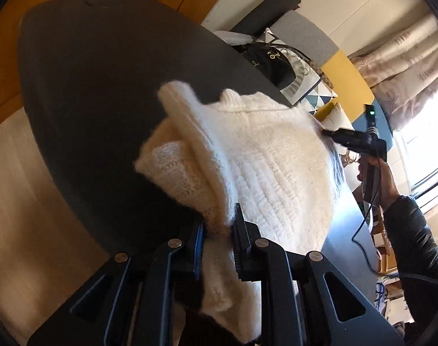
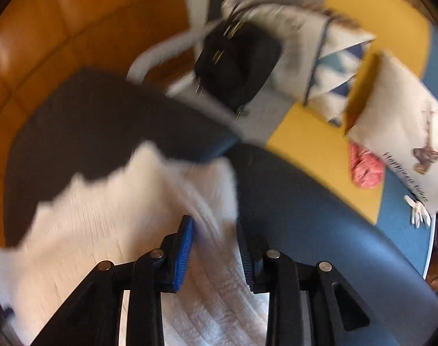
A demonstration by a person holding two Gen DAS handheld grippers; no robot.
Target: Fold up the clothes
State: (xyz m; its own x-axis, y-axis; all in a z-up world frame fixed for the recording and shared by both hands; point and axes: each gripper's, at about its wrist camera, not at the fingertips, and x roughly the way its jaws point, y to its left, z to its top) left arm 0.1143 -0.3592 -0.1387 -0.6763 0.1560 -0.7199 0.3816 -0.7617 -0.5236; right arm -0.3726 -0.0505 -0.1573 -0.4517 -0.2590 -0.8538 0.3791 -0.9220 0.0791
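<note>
A white knit sweater (image 1: pixel 262 158) lies bunched and partly folded on a dark oval table (image 1: pixel 89 86). My left gripper (image 1: pixel 219 230) is shut on its near edge, and the fabric hangs down between the pads. At the sweater's far right edge, my right gripper (image 1: pixel 331 134) is held by a hand (image 1: pixel 386 178) in a dark sleeve. The right wrist view is blurred. There the sweater (image 2: pixel 103 216) spreads over the table (image 2: pixel 89 109), and a strip of it fills the gap between the pads of my right gripper (image 2: pixel 214 245).
Beyond the table, a black bag (image 1: pixel 271 63) and patterned cushions (image 2: pixel 392 132) rest on a yellow and blue sofa (image 2: pixel 311 150), with a pink bundle (image 2: pixel 366 170) beside them. Curtains (image 1: pixel 406 66) hang at a bright window on the right. The floor is wood.
</note>
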